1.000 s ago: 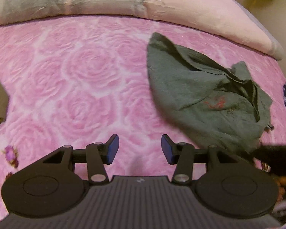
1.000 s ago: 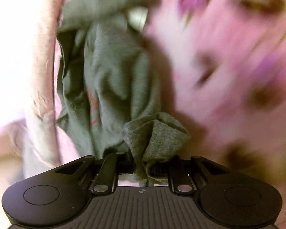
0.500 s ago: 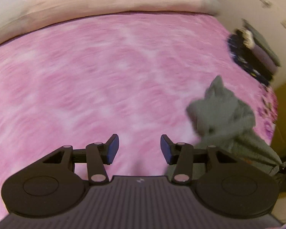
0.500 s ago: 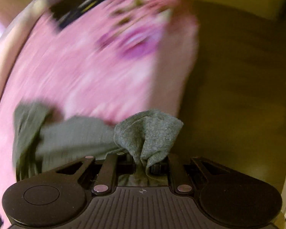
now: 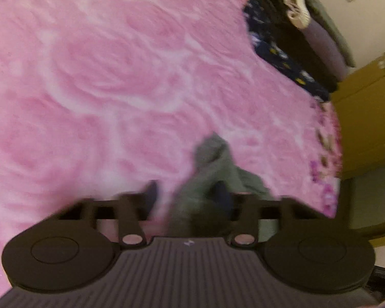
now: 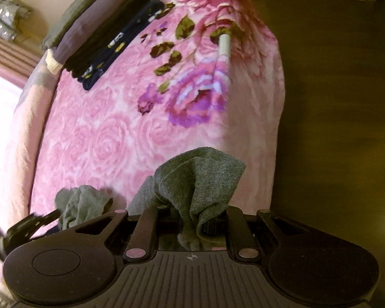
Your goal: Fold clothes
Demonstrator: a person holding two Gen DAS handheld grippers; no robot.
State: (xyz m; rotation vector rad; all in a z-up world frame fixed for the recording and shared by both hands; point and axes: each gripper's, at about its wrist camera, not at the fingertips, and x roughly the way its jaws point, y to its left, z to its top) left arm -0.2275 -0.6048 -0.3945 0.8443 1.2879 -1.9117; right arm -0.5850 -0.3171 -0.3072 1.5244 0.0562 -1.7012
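A grey-green garment lies bunched on the pink rose bedspread near the bed's edge. My left gripper is open, with a fold of the garment rising between its blurred fingers. My right gripper is shut on a bunched corner of the same garment, held over the bedside. More of the garment and the left gripper's tip show at the lower left of the right wrist view.
A stack of folded clothes sits at the far end of the bed, also in the left wrist view. A pink pillow lines the left side. Dark wooden floor lies beyond the bed's edge. A yellow cabinet stands at right.
My right gripper has pulled the garment across the bed toward its edge. My left gripper has swung right and closed in on the garment, which now sits between its fingers.
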